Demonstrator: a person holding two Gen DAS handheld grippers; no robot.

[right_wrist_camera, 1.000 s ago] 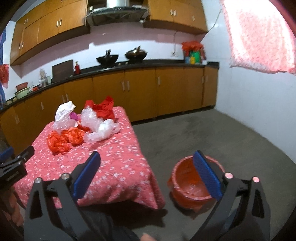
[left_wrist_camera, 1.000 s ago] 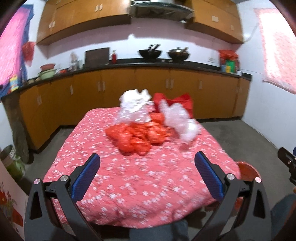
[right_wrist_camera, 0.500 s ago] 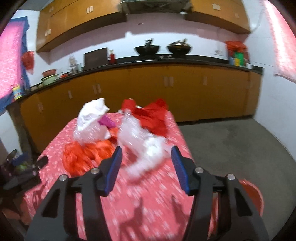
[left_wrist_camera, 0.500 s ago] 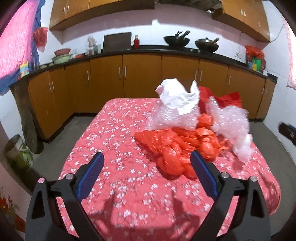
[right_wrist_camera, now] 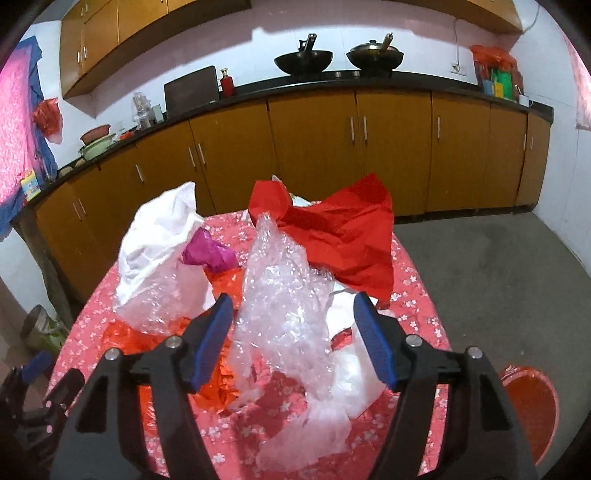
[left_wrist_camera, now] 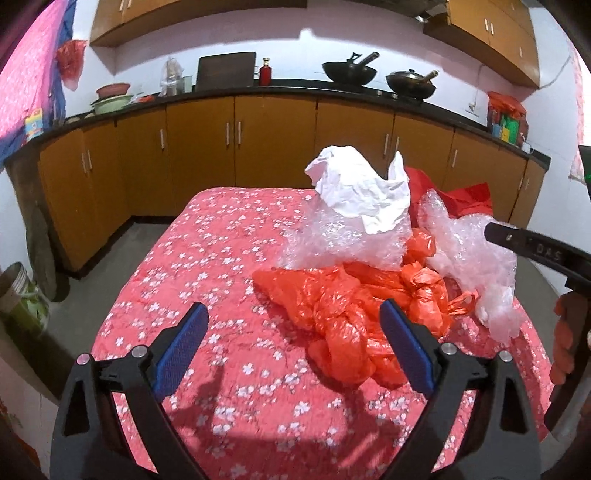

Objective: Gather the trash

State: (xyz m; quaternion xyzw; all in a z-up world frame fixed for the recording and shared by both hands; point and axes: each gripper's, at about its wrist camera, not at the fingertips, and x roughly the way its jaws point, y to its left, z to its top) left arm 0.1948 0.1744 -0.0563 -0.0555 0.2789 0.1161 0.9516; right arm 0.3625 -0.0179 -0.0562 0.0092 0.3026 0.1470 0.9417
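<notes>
A table (left_wrist_camera: 221, 280) draped in red floral cloth is seen carrying the heaped trash; the clear bubble wrap (right_wrist_camera: 284, 295) lies between the half-parted jaws of the right gripper (right_wrist_camera: 293, 341), untouched; the left gripper (left_wrist_camera: 291, 350), spread wide, has been narrowing beside orange bags (left_wrist_camera: 347, 314), nothing gripped.

A run of orange-brown base cabinets (right_wrist_camera: 314, 147) under a black countertop (right_wrist_camera: 369, 83) curves across the middle of the frame, with matching wall cabinets (left_wrist_camera: 184, 14) upper left. Two dark woks (right_wrist_camera: 303, 61) sit on the countertop against the pale pink-white wall (right_wrist_camera: 240, 48). Grey concrete floor (right_wrist_camera: 498, 266) fills the right side. A pink patterned curtain (left_wrist_camera: 22, 85) hangs far left.
</notes>
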